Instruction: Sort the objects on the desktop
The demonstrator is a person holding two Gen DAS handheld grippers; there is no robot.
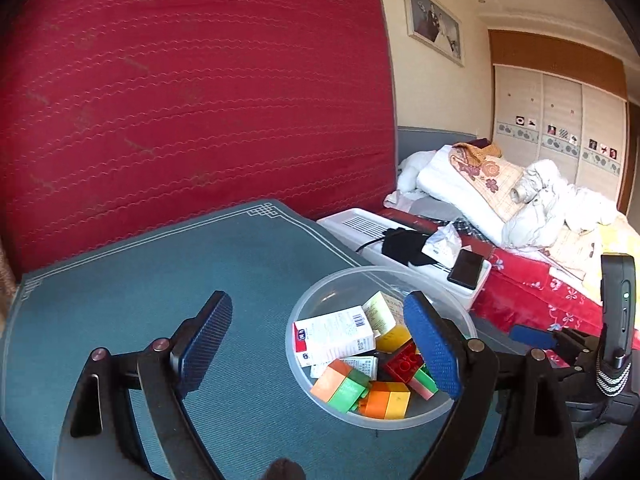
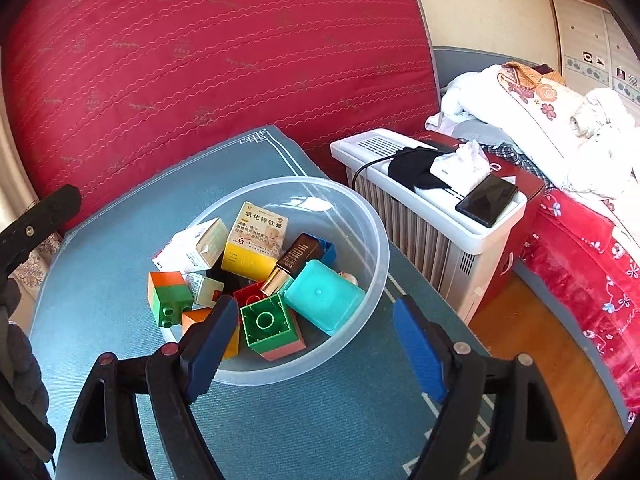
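Both grippers are seen wide open, nothing held. Left gripper (image 1: 320, 344): only blue tablecloth (image 1: 140, 280) between the pads; the clear bowl (image 1: 316, 296) lies at 3 o'clock, partly behind the right-hand finger. Right gripper (image 2: 316, 340): poised over the bowl's (image 2: 360, 216) near rim, pads touching nothing. In the bowl: yellow medicine box (image 2: 256, 240), white carton (image 2: 192, 248), teal box (image 2: 324, 296), green brick (image 2: 268, 324), brown tube (image 2: 296, 260). Heater (image 2: 432, 216) is at 2 o'clock, beside the table.
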